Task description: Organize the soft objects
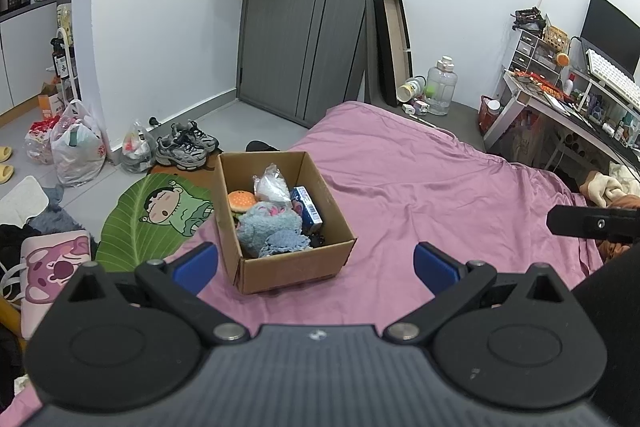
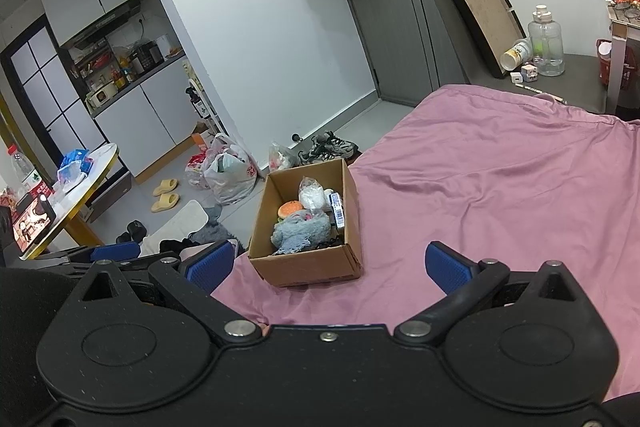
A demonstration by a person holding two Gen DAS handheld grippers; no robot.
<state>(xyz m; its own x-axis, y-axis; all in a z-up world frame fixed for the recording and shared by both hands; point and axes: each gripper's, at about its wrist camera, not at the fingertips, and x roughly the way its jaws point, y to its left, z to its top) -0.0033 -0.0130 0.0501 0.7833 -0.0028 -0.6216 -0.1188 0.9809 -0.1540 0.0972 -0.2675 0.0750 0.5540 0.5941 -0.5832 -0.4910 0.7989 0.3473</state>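
An open cardboard box (image 1: pixel 338 253) (image 2: pixel 308 267) sits near the corner of a bed with a pink sheet (image 1: pixel 432 187) (image 2: pixel 500 179). Inside lie a fluffy blue-grey cloth (image 1: pixel 268 227) (image 2: pixel 300 231), a burger-shaped plush (image 1: pixel 241 202) (image 2: pixel 290 209), a clear plastic bag (image 1: pixel 273 187) (image 2: pixel 311 195) and a small blue carton (image 1: pixel 307 209) (image 2: pixel 336 207). My left gripper (image 1: pixel 316 267) hovers open just short of the box, empty. My right gripper (image 2: pixel 330 265) is open and empty too, behind the box. The right gripper's finger shows at the left wrist view's right edge (image 1: pixel 592 223).
Beside the bed the floor holds a leaf-shaped cartoon mat (image 1: pixel 152 215), grey sneakers (image 1: pixel 186 145) (image 2: pixel 328 147), plastic bags (image 1: pixel 76 147) (image 2: pixel 232 171) and yellow slippers (image 2: pixel 166 195). A cluttered desk (image 1: pixel 560 95) stands right, a round table (image 2: pixel 72 195) left. A grey door (image 1: pixel 304 19) is ahead.
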